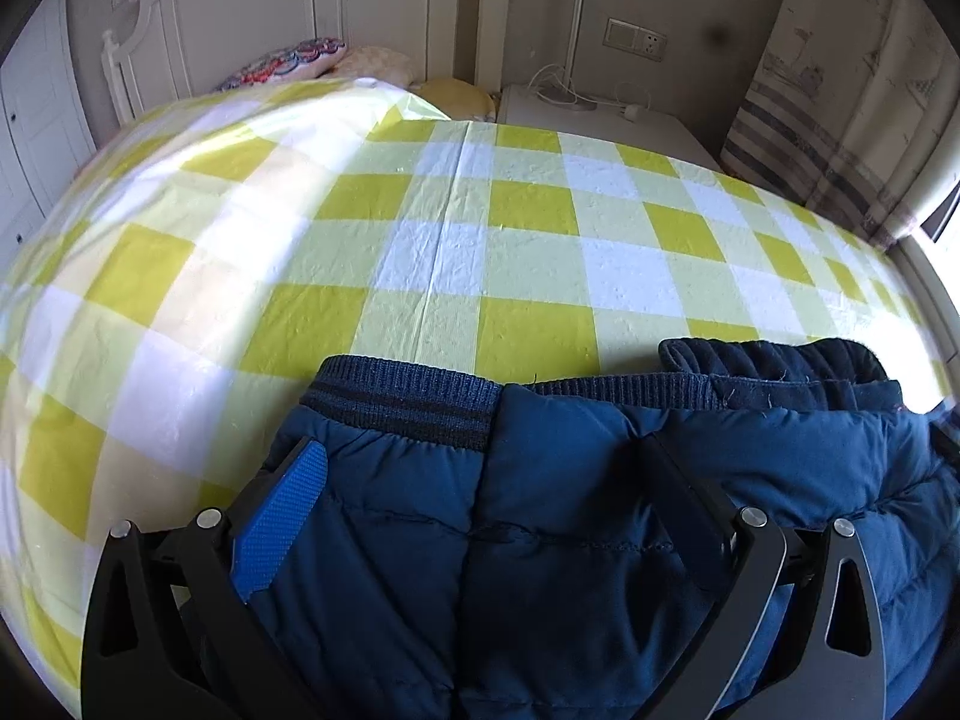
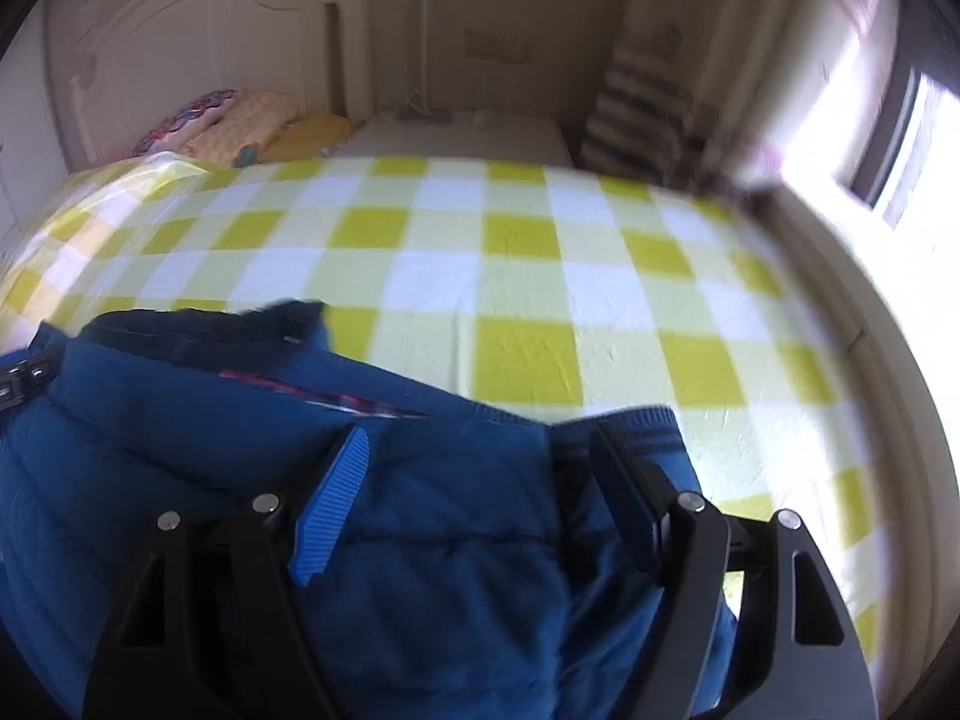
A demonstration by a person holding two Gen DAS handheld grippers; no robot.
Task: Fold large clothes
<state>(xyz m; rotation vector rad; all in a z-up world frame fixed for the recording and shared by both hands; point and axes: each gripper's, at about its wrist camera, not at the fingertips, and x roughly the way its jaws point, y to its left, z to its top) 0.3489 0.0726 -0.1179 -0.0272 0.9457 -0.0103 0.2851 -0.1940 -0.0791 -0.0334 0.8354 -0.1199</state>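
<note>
A bed under a yellow-and-white checked sheet (image 1: 540,228) fills the room; behind it stand a white carved headboard (image 1: 240,6), pillows (image 1: 288,63) and a white nightstand (image 1: 600,120), daylight entering from a window (image 2: 900,150) right of it

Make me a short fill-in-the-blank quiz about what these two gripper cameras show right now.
1. The padded jacket is dark ____.
2. It lies on a bedspread checked in white and ____.
3. The pad on each gripper's left finger is coloured ____.

Missing words: blue; yellow; blue
</note>
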